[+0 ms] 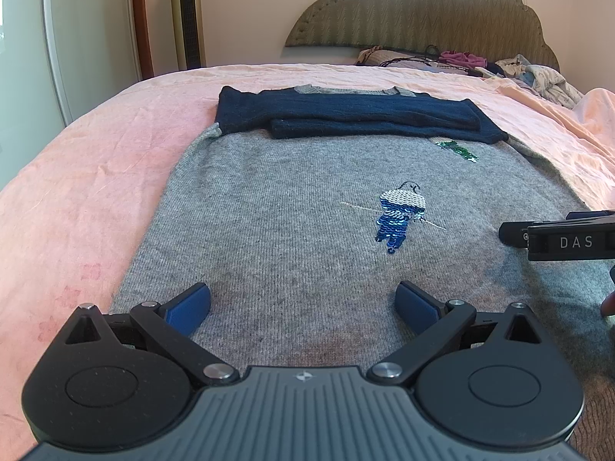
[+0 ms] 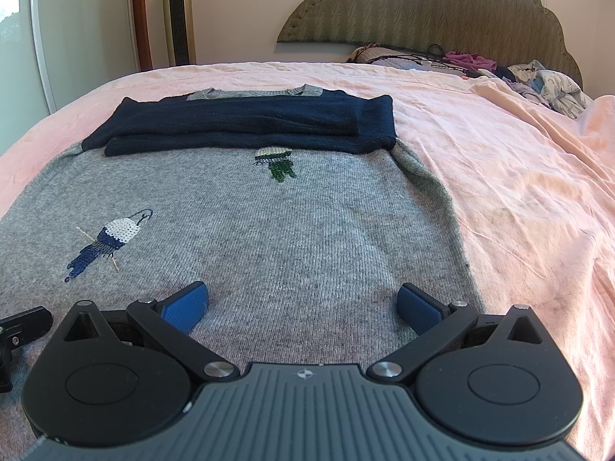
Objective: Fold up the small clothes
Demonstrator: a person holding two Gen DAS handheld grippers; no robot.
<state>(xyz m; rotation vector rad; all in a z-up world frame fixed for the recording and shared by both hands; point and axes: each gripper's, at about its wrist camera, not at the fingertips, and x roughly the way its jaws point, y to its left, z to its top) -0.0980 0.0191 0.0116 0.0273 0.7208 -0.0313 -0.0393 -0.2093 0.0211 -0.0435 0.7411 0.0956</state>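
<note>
A small grey knit sweater (image 1: 292, 207) (image 2: 269, 223) lies flat on the pink bed, hem toward me. Its navy sleeves (image 1: 346, 117) (image 2: 246, 126) are folded across the chest near the collar. Sequin figures in blue (image 1: 399, 219) (image 2: 103, 244) and green (image 1: 457, 150) (image 2: 278, 163) decorate the front. My left gripper (image 1: 303, 303) is open over the hem's left half, with only cloth below it. My right gripper (image 2: 303, 301) is open over the hem's right half, near the sweater's right edge. The right gripper's body (image 1: 561, 240) shows at the left wrist view's right edge.
The pink bedsheet (image 1: 96, 176) (image 2: 519, 192) spreads around the sweater. A heap of other clothes (image 1: 538, 73) (image 2: 549, 80) lies by the olive padded headboard (image 1: 423, 11). A tall fan (image 1: 186, 15) and a wardrobe door stand at the back left.
</note>
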